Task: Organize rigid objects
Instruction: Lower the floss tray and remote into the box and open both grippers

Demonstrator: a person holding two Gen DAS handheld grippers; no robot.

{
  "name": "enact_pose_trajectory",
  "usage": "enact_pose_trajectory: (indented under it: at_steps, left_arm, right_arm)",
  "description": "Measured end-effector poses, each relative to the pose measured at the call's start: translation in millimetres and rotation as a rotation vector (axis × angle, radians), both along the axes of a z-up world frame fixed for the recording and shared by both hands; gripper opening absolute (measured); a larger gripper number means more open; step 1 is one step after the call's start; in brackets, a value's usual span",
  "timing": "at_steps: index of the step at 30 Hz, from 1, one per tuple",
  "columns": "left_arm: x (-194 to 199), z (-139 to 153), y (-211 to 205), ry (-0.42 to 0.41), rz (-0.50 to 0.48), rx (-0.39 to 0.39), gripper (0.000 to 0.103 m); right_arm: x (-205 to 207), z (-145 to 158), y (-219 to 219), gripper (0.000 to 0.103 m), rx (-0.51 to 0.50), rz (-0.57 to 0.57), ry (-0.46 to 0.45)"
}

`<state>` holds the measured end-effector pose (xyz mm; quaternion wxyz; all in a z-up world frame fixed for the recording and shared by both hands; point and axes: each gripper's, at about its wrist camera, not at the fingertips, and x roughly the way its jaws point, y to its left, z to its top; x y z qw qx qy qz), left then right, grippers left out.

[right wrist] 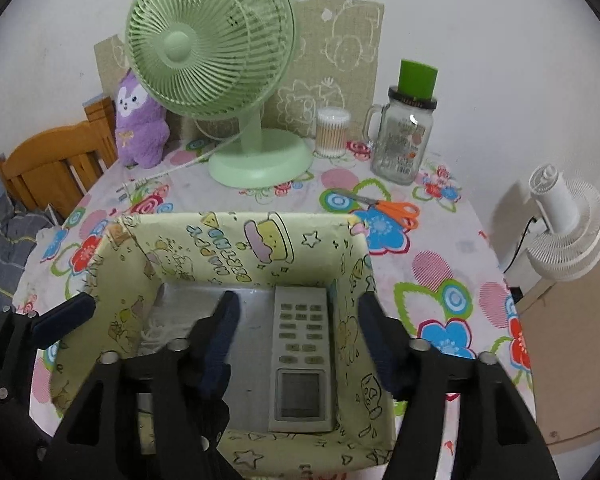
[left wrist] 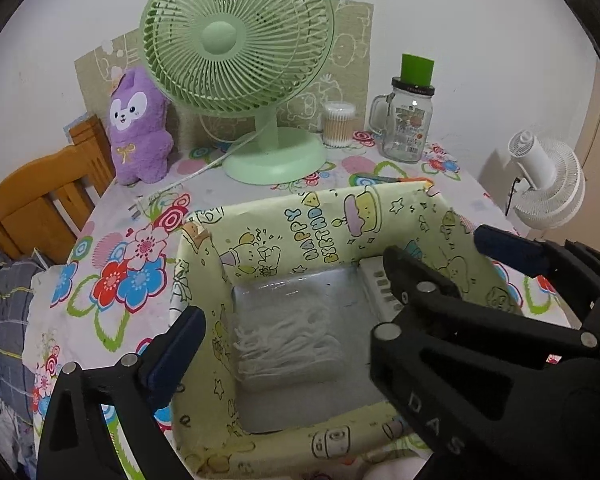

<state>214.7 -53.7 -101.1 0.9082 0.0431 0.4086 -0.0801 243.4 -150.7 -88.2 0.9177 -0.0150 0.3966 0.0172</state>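
Both claws hang spread and empty over the paper-lined box [right wrist: 220, 268]: right claw [right wrist: 300, 320] above the remote control [right wrist: 303, 356], left claw [left wrist: 340, 276] alongside. Crowding could knock the flimsy wall or collide them.

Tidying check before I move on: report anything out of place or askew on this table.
The orange-handled scissors lie loose on the tablecloth behind the box, while the remote and a bag of white picks already sit inside. Both grippers are open and empty. Nothing looks spilled or damaged.

black gripper [right wrist: 296, 332], blue fingertips [right wrist: 220, 332]
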Motion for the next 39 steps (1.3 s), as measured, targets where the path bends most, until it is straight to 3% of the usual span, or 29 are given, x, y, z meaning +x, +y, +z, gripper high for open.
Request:
enact_pose_trajectory:
  at_steps: [2, 13, 39]
  left_arm:
    - [-4, 3, 1, -0.005, 0.000, -0.002, 0.100]
    - [-38, 24, 9, -0.036, 0.007, -0.021, 0.100]
    - [-136, 58, 8, -0.139, -0.037, -0.032, 0.102]
  right_arm:
    - [-6, 5, 1, 0.079, -0.013, -0.012, -0.017]
    - [-44, 29, 5, 0.090, -0.015, -0.003, -0.061]
    - [-149, 65, 4, 0.090, -0.006, -0.007, -0.145]
